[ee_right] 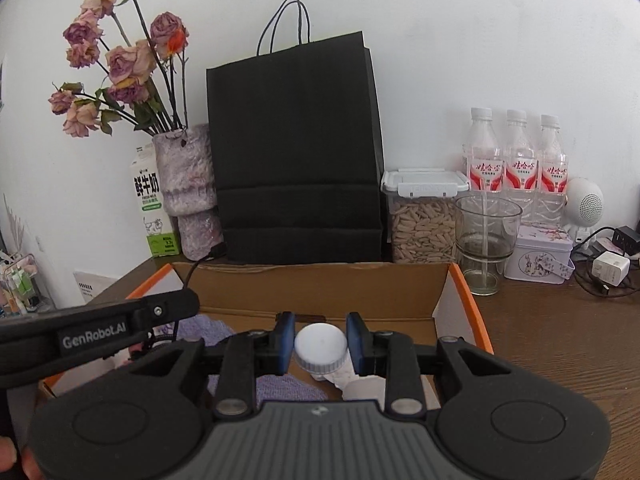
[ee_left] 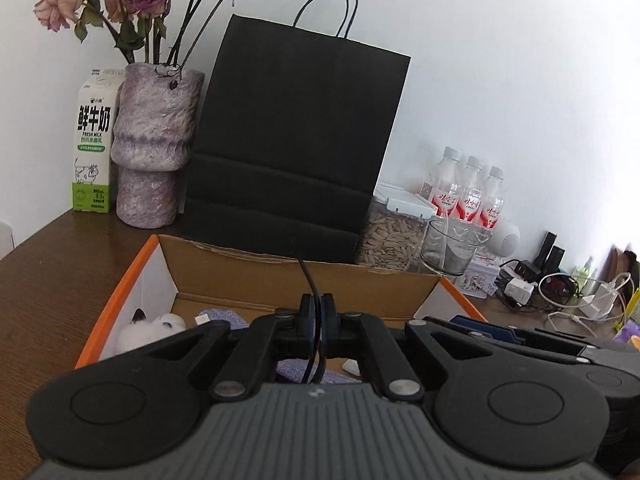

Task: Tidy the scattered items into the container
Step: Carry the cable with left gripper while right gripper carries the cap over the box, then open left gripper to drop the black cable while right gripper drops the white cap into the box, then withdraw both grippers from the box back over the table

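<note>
Behind everything stands a white wall, with a dark wooden table (ee_left: 52, 280) below. From the left wrist, the left gripper (ee_left: 318, 312) sits at lower centre with its pads pressed together on a thin black cable (ee_left: 308, 276), above the open cardboard box (ee_left: 248, 272); a white plush toy (ee_left: 152, 330) lies in the box's lower left. From the right wrist, the right gripper (ee_right: 320, 344) clamps a white bottle cap (ee_right: 320, 346) over the box (ee_right: 320, 284), mid-frame.
</note>
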Tool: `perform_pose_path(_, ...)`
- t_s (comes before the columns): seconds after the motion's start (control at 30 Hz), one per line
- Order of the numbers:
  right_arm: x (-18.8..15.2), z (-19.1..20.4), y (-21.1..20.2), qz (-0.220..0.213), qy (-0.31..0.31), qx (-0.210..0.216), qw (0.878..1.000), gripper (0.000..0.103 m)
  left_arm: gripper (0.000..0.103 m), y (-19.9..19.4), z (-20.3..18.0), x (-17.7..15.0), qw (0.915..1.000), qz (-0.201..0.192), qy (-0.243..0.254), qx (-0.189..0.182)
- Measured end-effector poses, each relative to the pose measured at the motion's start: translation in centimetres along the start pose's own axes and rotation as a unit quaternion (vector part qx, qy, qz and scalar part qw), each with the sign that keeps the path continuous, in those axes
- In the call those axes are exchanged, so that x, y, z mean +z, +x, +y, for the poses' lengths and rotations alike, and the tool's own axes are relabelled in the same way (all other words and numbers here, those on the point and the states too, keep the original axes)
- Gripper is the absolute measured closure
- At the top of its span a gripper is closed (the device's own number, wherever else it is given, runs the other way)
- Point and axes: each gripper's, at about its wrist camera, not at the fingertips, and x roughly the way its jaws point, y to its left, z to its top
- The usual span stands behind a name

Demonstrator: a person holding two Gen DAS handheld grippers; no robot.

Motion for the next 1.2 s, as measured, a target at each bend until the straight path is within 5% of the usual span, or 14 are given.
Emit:
perform_pose_path(0.3,-0.3,0.2,0.2,0.012,-0.005,-0.003,1.000,0.076,0.097,0.1,-0.5,-0.2,0.9994,-0.002,0.024,0.025)
perform_pose_path(0.37,-0.2,0.1,0.0,0.009,-0.001,-0.006,1.000,0.067,0.080,-0.1,-0.3,0.1,0.9991,-0.003,0.021,0.036)
perform_pose_path(0.4,0.0,-0.1,-0.1,0.009,0.005,-0.007,1.000,0.045,0.049,-0.3,-0.2,0.3,0.9989,-0.007,0.019,0.042)
perform_pose_path(0.43,0.1,-0.2,-0.1,0.010,0.010,-0.011,1.000,0.034,0.023,-0.5,-0.1,0.4,0.9984,-0.016,0.015,0.051)
perform_pose_path(0.47,0.2,-0.3,-0.2,0.011,0.012,-0.014,1.000,0.012,0.014,-0.9,0.0,0.6,0.9977,-0.027,0.012,0.062)
perform_pose_path(0.53,0.4,-0.4,-0.4,0.007,0.014,-0.012,1.000,0.004,0.001,-1.7,0.1,1.1,0.9963,-0.046,0.012,0.072)
perform_pose_path(0.73,0.7,-0.3,-0.7,0.012,0.011,-0.018,1.000,0.000,0.000,-2.7,-0.3,1.7,0.9908,-0.078,0.023,0.108)
perform_pose_path(1.2,0.8,-0.3,-0.9,0.009,0.009,-0.023,1.000,0.000,0.000,-2.6,-0.3,1.5,0.9911,-0.073,0.018,0.110)
